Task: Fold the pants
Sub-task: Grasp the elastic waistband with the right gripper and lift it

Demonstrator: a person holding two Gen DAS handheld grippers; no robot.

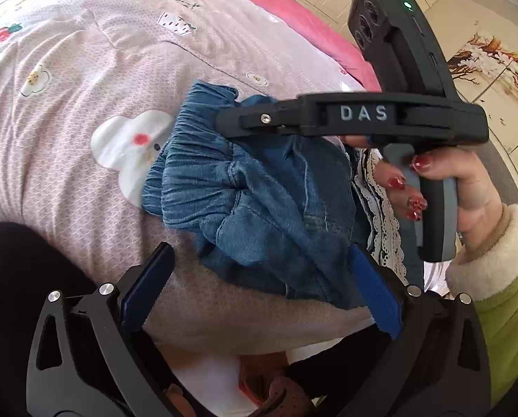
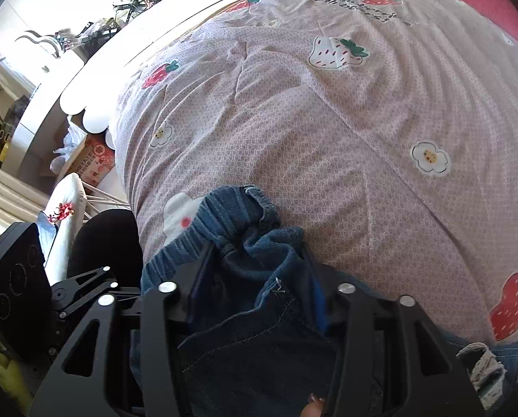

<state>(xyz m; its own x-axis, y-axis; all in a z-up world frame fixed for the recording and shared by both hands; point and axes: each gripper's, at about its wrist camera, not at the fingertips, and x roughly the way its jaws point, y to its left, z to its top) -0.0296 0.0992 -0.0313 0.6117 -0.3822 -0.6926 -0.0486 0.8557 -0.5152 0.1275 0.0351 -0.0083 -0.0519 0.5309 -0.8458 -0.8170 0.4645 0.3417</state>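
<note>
My left gripper (image 1: 259,285) is spread wide, its blue pads apart over the bed. The left pad hangs above bare bedspread (image 1: 85,69); the right pad sits at the near edge of the jeans (image 1: 259,201) without pinching them. The jeans lie in a crumpled heap on the pink strawberry-print bedspread, gathered waistband toward the left. Below my left gripper the view is dark and I cannot make out what is there.

Further right in the left wrist view, my right hand (image 1: 467,180) grips the handle of the other tool, whose body crosses above the jeans and hides their far side. A strip of white lace with black trim (image 1: 380,208) shows between the jeans and that hand; what it belongs to I cannot tell.

From the right wrist view, my right gripper (image 2: 259,288) has its fingers drawn in on a raised fold of the denim (image 2: 259,260), which bunches between them and covers the pads. This view alone shows a cluttered white desk (image 2: 85,69) beyond the bed's left edge and a red carton (image 2: 97,160) beside it. At the lower right a pale frayed patch (image 2: 481,365) on the denim is cut off by the frame.
</note>
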